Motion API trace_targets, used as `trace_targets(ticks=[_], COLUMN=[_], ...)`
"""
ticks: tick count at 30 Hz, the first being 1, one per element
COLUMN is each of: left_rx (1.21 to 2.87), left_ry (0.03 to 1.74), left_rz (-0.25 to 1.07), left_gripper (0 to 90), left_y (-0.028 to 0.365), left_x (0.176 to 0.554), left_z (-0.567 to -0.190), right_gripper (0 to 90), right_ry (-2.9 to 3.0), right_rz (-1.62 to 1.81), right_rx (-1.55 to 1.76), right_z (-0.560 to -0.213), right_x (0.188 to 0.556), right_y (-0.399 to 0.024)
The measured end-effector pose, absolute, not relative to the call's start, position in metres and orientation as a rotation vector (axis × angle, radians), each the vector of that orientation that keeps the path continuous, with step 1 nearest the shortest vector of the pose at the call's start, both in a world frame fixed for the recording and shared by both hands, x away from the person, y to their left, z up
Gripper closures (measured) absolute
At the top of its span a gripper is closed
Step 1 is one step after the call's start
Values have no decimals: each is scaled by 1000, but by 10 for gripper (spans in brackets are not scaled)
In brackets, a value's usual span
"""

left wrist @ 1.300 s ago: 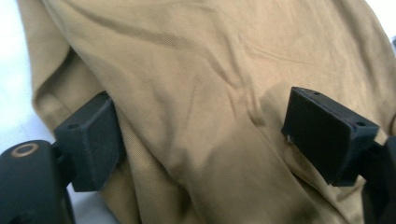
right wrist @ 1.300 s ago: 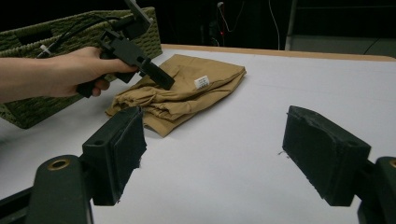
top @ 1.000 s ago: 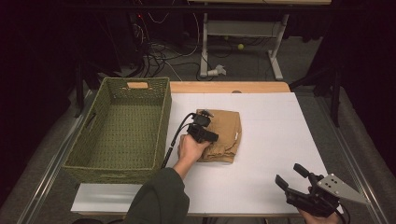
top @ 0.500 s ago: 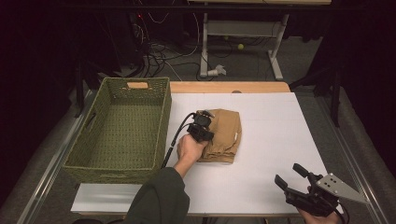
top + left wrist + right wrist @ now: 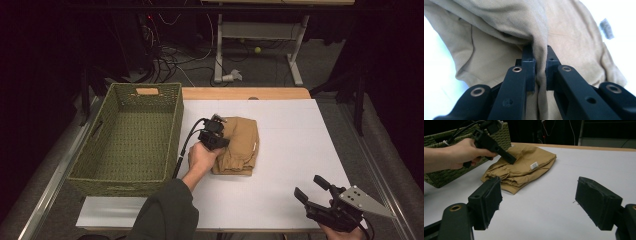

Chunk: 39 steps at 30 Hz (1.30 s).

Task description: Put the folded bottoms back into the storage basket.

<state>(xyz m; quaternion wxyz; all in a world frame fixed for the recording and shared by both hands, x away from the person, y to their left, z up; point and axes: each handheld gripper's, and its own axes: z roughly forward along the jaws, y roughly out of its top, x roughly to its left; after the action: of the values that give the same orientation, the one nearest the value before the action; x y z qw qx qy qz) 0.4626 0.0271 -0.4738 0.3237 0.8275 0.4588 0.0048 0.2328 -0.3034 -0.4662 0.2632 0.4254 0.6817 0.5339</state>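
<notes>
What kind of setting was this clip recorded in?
Probably a lab or workshop data-collection station, not a home: a white-covered table in a dark room, loose cables on the floor behind it, and a handheld gripper working on folded tan cloth beside a green woven basket.

The white table (image 5: pixel 300 140) is brightly lit from above while the room behind it at twelve o'clock is very dark, the left gripper view is glary white at three and nine o'clock, and the close black jaws look soft and blurry.
</notes>
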Motion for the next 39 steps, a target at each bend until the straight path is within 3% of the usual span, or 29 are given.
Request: trace_targets(ticks=[39], left_rx=[2070], left_ry=[1048], left_rz=[-46], left_gripper=[819], left_y=[52], left_x=[426], left_z=[-405], right_gripper=[220], right_ry=[1847], right_rz=[1448], right_rx=[1144], right_z=[-466], right_x=[233], right_y=[-303])
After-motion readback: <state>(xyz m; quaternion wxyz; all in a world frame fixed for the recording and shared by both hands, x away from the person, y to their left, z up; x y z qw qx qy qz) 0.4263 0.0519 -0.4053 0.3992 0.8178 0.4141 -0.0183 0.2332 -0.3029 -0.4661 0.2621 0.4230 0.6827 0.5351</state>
